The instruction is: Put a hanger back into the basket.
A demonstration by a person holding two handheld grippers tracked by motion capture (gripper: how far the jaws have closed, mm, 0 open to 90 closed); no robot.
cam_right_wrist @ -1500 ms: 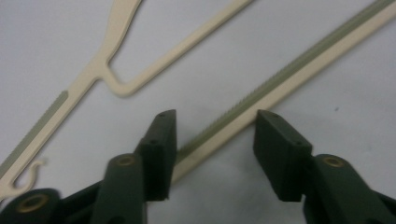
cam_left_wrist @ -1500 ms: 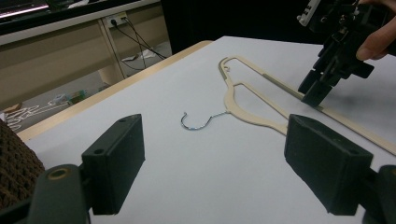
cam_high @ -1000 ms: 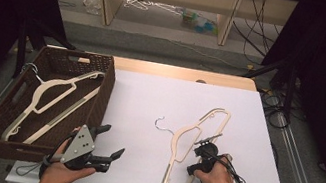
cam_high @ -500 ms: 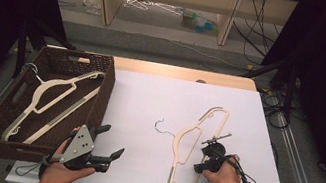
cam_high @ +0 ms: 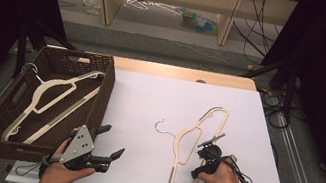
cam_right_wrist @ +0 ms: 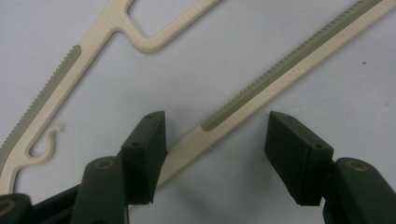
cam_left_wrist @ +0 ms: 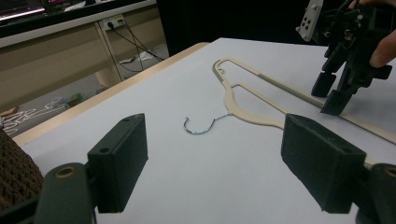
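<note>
Two tongs, two cream hangers, one brown woven basket. White surface (cam_high: 148,104) carries one hanger (cam_high: 193,152); it lies flat right of centre, metal hook (cam_high: 161,125) pointing left toward the middle, its long bar running toward the near edge. The second hanger (cam_high: 50,102) lies inside the basket (cam_high: 104,68), which sits at the left edge of the surface, well apart from the first hanger.

Right tongs (cam_high: 206,152) are over the first hanger's long bar, tips pointing down at it. In the right gripper view the right tongs (cam_right_wrist: 215,154) straddle the ribbed bar (cam_right_wrist: 261,79): the bar passes beside the left pad, a clear gap to the right pad, so nothing is clamped. Jaws have just been opening, with the bar between them. One ribbed strip shows on that bar, another on the shoulder arm (cam_right_wrist: 42,98), and one small notch hook (cam_right_wrist: 49,140) near the end.

Left tongs (cam_high: 108,145) are held near the front edge, beside the basket's near corner, jaws spread wide with nothing between them. In the left gripper view the left tongs (cam_left_wrist: 215,154) point across the surface at the hook (cam_left_wrist: 201,127), well short of it.
</note>
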